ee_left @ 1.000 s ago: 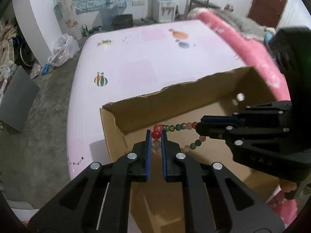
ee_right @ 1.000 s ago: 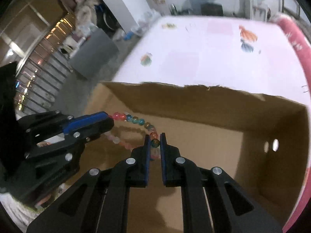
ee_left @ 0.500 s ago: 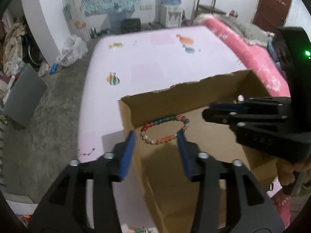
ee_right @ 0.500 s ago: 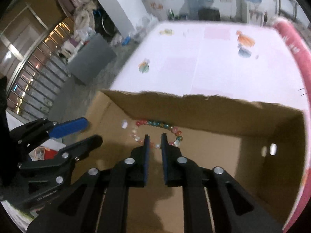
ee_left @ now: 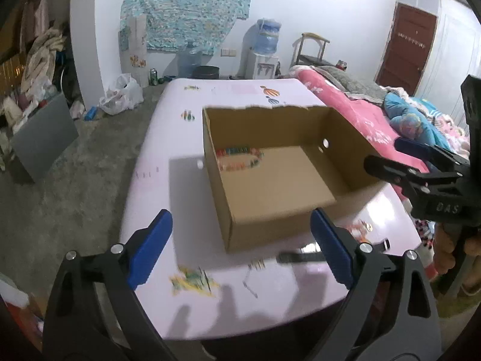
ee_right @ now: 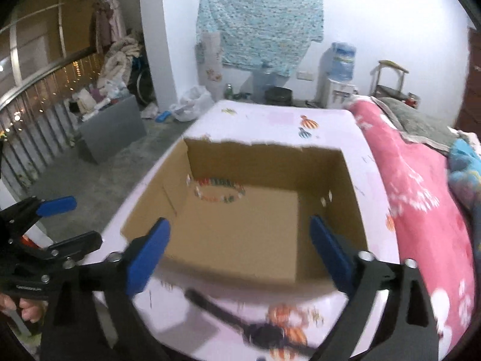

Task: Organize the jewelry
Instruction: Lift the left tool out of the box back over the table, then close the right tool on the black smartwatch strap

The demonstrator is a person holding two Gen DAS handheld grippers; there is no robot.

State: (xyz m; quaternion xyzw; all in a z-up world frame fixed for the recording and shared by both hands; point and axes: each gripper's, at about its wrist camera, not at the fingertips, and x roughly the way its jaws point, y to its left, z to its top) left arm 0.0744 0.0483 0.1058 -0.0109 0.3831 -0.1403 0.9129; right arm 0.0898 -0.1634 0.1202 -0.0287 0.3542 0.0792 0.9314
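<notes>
Nearest in the left wrist view, the left tool [ee_left: 240,249] is seen with its blue-padded jaws spread wide and still opening, with nothing between them. In the right wrist view the right tool [ee_right: 239,252] is likewise spread wide, its jaws opening, and nothing is gripped. Each tool is also caught at the edge of the other's view, held by a hand [ee_left: 457,249] at the right of the left view.

Below the tools a pale pink table [ee_left: 150,186] printed with small coloured figures is seen. A dark, slim object [ee_right: 240,322] is blurred on the table near the front edge; what it is cannot be told.

Just beyond, an open cardboard box [ee_right: 348,180] is set on the table, its far rim torn unevenly and small holes punched in its right wall. The beaded bracelet [ee_right: 218,191] of mixed red, green and pale beads is laid on the box floor in the far left corner, close to the back wall and apart from both tools.

To the right of the table, a pink bed cover [ee_right: 421,198] is seen. Farther back, a water dispenser [ee_left: 264,51] is stood against the white wall beside a hanging patterned cloth [ee_left: 186,6].
</notes>
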